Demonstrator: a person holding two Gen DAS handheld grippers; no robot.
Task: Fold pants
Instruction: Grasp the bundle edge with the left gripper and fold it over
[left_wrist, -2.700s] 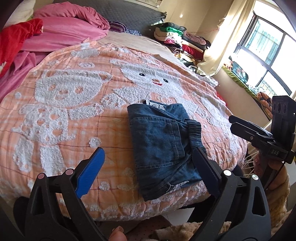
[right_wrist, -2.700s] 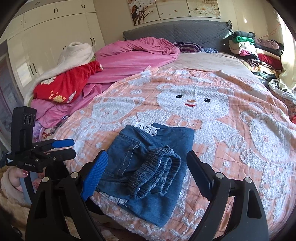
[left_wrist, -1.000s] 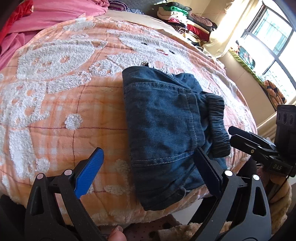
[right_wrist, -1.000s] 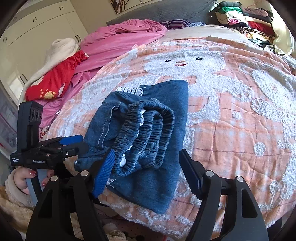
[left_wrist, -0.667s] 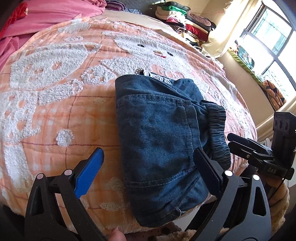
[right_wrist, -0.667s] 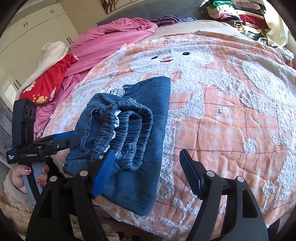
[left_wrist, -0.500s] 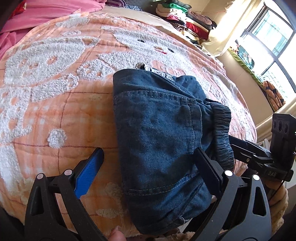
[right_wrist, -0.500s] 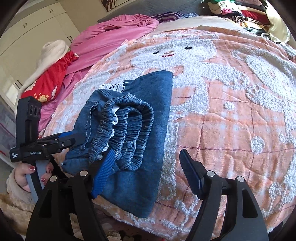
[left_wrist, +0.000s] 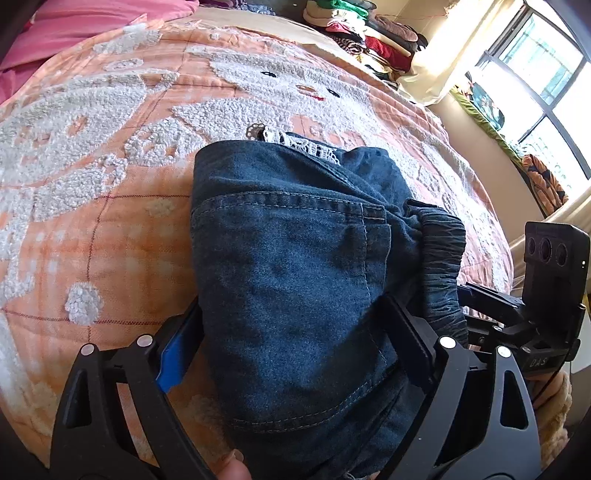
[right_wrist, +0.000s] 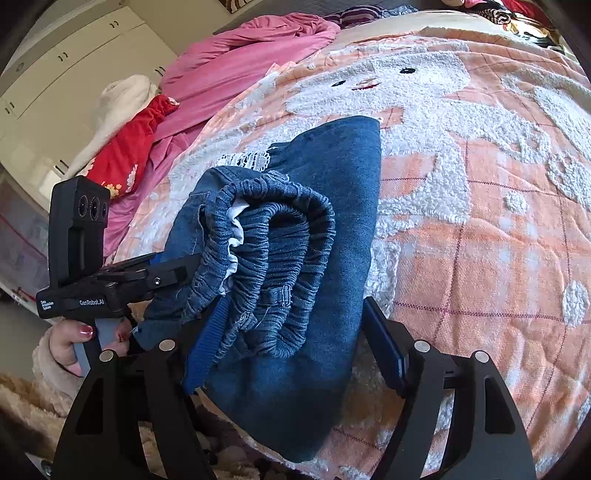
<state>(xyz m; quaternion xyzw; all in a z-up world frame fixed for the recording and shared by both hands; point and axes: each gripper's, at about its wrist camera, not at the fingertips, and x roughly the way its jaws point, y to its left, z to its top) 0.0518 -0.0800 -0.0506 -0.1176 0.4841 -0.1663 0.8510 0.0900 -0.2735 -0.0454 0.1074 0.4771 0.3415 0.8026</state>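
Note:
Folded dark-blue denim pants (left_wrist: 288, 240) lie near the front edge of the bed, with the elastic waistband (right_wrist: 273, 236) bunched on top. My left gripper (left_wrist: 291, 310) straddles the pants' near left part. Its jaws are closing, the blue pad (left_wrist: 177, 350) sits at the denim's left edge and the other finger rests on the cloth. My right gripper (right_wrist: 295, 306) straddles the waistband end, open. Its blue finger (right_wrist: 207, 339) is tucked under the gathered waistband, and the other finger is beside the pants' right edge. Each gripper shows in the other's view: the left gripper (right_wrist: 162, 273) and the right gripper (left_wrist: 480, 299).
An orange-and-white bear blanket (right_wrist: 480, 240) covers the bed. Pink bedding (right_wrist: 240, 62) and a red cloth (right_wrist: 129, 147) lie at the far left. A pile of clothes (left_wrist: 369, 40) sits at the far right by the window (left_wrist: 546, 74). A person's hand (right_wrist: 70, 343) holds the left gripper.
Both grippers have come forward and down onto the pants, which now fill the space between their fingers. The left jaws have narrowed a little.

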